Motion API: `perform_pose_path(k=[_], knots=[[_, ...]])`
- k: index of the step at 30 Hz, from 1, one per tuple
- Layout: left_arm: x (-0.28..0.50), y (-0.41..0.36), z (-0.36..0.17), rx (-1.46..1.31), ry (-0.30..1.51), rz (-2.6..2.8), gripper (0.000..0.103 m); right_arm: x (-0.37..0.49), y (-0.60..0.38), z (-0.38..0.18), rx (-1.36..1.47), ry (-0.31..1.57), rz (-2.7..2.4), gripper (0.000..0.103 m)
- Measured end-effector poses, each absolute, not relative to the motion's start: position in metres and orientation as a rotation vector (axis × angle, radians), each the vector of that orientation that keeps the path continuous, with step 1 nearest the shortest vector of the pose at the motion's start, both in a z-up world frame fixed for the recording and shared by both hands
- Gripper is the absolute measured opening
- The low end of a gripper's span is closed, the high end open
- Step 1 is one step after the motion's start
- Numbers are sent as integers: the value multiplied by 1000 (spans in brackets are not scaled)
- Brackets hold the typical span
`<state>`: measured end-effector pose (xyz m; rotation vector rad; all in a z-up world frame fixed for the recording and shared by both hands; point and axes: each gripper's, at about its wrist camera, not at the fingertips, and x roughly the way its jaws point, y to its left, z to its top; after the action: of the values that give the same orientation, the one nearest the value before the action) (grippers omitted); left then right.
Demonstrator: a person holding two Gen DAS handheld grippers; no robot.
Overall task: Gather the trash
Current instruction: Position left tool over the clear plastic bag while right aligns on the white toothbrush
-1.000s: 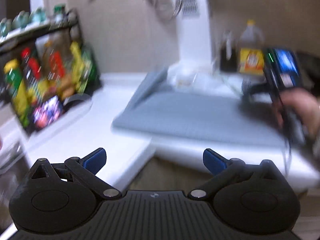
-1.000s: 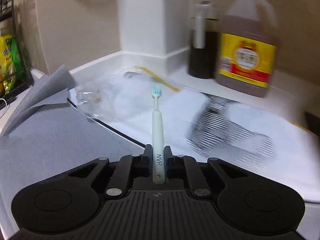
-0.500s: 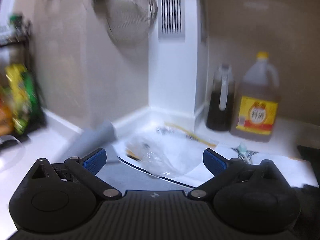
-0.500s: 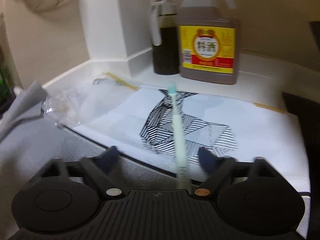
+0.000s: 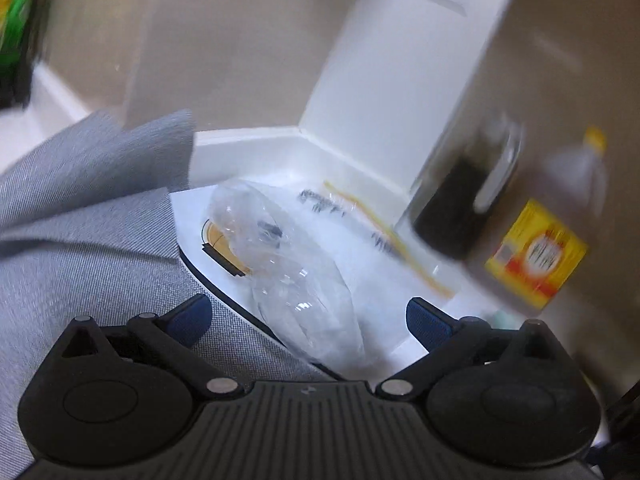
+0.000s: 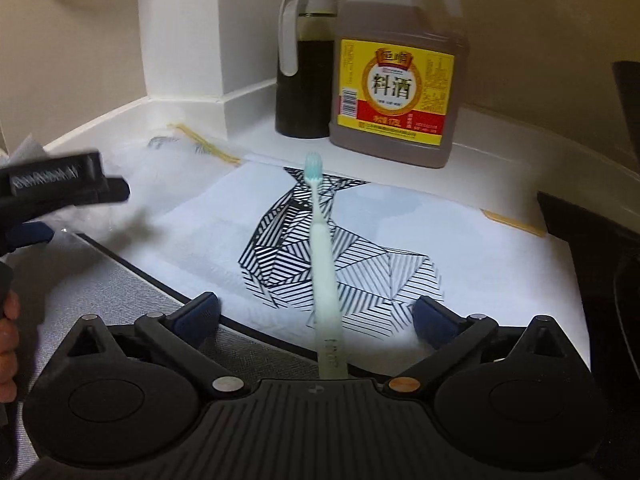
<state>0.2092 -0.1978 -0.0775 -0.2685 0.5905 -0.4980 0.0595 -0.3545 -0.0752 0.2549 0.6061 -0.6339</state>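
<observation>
Since a second ago the right gripper (image 6: 316, 314) has let go of the toothbrush (image 6: 322, 252), its jaws opening wide around it, while the left gripper (image 5: 306, 318), spread and empty, should straddle the crumpled clear plastic (image 5: 288, 268) squarely before closing.

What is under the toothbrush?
The toothbrush lies on a white sheet with a black striped drawing. The part of the drawing directly beneath it is hidden.
</observation>
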Motion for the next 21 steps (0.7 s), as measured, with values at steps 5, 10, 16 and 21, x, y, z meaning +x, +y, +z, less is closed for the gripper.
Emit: perform_pose_path(k=[5,10,16,21], knots=[[208,-192,-76,-305,584,-492,103,62,-356,-74,257,608,-628,103],[206,-218,-73,-151,602,-422,103,63,-355,-73,252,609,-623,103],[205,-242,-75,20,626,-362,103,63,-355,-73,252,607,-622,103],[205,-252,-77,90,635,-338,103,63,-355,-73,252,606,-622,103]])
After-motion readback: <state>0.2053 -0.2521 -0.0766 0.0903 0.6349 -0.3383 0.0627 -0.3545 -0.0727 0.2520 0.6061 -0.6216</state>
